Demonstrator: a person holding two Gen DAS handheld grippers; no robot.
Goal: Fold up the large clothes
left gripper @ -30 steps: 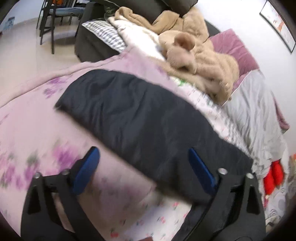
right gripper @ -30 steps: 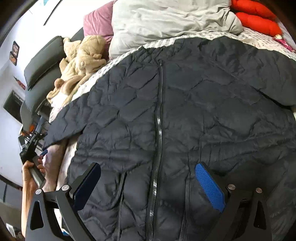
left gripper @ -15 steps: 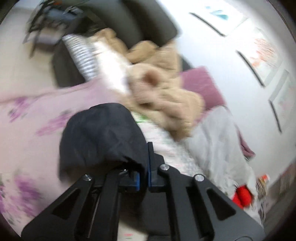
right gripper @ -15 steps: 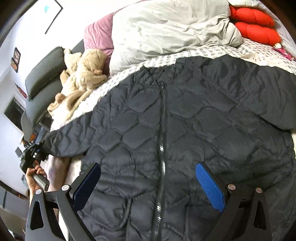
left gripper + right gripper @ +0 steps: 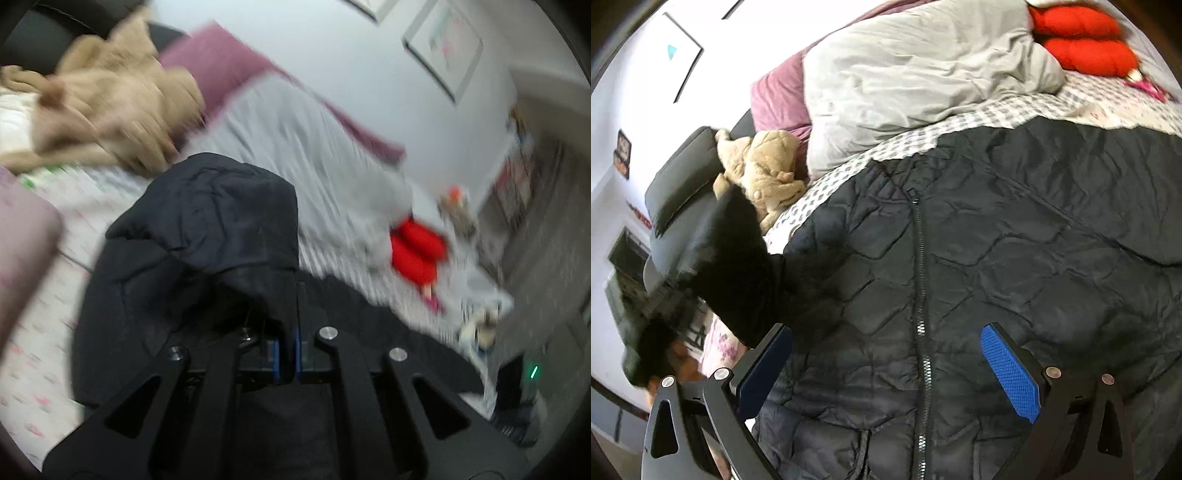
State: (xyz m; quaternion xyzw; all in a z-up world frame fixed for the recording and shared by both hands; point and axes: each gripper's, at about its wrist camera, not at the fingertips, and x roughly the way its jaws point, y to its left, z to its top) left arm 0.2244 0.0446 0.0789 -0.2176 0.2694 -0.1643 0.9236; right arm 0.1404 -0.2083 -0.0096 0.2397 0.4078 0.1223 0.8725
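Note:
A large black quilted jacket [image 5: 997,266] lies front up on the bed, its zipper [image 5: 919,295] running down the middle. My left gripper [image 5: 287,354] is shut on the jacket's sleeve [image 5: 221,221] and holds it lifted above the bed. The raised sleeve [image 5: 738,266] also shows at the left of the right wrist view. My right gripper [image 5: 886,373] is open and empty, hovering over the lower front of the jacket with its blue pads on either side of the zipper.
A grey duvet [image 5: 923,74] and a purple pillow [image 5: 775,99] lie at the head of the bed. A tan plush blanket [image 5: 764,166] sits by a dark sofa [image 5: 676,184]. Red cushions [image 5: 1082,40] lie at the far right.
My left gripper closed on the sleeve and lifted it, swinging it up and toward the jacket body. My right gripper stayed open over the jacket and drew slightly nearer.

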